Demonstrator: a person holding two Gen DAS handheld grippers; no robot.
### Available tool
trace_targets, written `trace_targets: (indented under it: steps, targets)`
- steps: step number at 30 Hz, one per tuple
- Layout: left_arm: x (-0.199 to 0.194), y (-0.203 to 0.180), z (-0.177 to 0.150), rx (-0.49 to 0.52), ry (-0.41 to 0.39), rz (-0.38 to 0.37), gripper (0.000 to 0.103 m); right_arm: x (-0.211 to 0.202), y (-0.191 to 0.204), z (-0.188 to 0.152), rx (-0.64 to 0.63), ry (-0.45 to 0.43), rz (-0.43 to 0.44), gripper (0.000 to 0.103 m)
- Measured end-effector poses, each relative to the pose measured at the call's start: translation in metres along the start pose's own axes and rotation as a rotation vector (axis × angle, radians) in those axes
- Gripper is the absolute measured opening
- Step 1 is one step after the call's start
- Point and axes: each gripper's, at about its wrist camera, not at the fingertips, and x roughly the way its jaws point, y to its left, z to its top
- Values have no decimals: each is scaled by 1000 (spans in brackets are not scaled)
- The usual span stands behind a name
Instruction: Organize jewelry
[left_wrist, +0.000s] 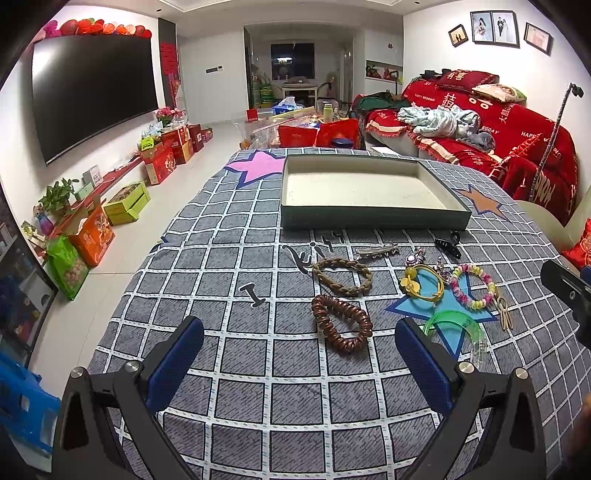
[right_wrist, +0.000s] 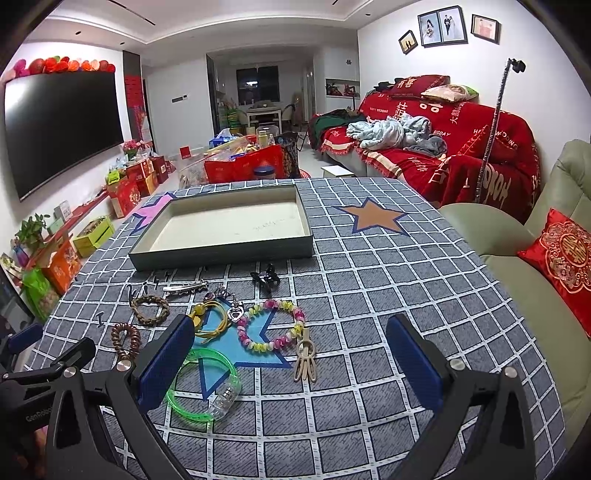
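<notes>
An empty grey tray (left_wrist: 373, 218) (right_wrist: 221, 254) sits on the checked cloth. In front of it lie a brown coil hair tie (left_wrist: 341, 325) (right_wrist: 125, 338), a braided brown bracelet (left_wrist: 343, 277) (right_wrist: 149, 308), a yellow band (left_wrist: 424, 282) (right_wrist: 210, 323), a beaded pastel bracelet (left_wrist: 474, 286) (right_wrist: 271, 325), a green bangle (left_wrist: 456, 325) (right_wrist: 203, 387), a silver clip (left_wrist: 376, 250) (right_wrist: 184, 286) and a black claw clip (left_wrist: 448, 245) (right_wrist: 264, 278). My left gripper (left_wrist: 301, 343) is open and empty, near the coil tie. My right gripper (right_wrist: 291, 347) is open and empty over the beaded bracelet.
A red-covered sofa (left_wrist: 480, 125) (right_wrist: 443, 147) stands at the right. A green armchair with a red cushion (right_wrist: 557, 254) is beside the table. Boxes (left_wrist: 110, 221) line the floor under the TV at the left.
</notes>
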Motion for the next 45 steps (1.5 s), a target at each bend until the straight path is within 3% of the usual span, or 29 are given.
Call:
trace_targets:
  steps: [37, 45]
  targets:
    - [2, 1, -4, -3, 17, 4, 103, 3, -4, -3, 8, 19, -9, 103]
    - [20, 8, -1, 8, 83, 23, 103, 22, -17, -7, 15, 121, -68, 103]
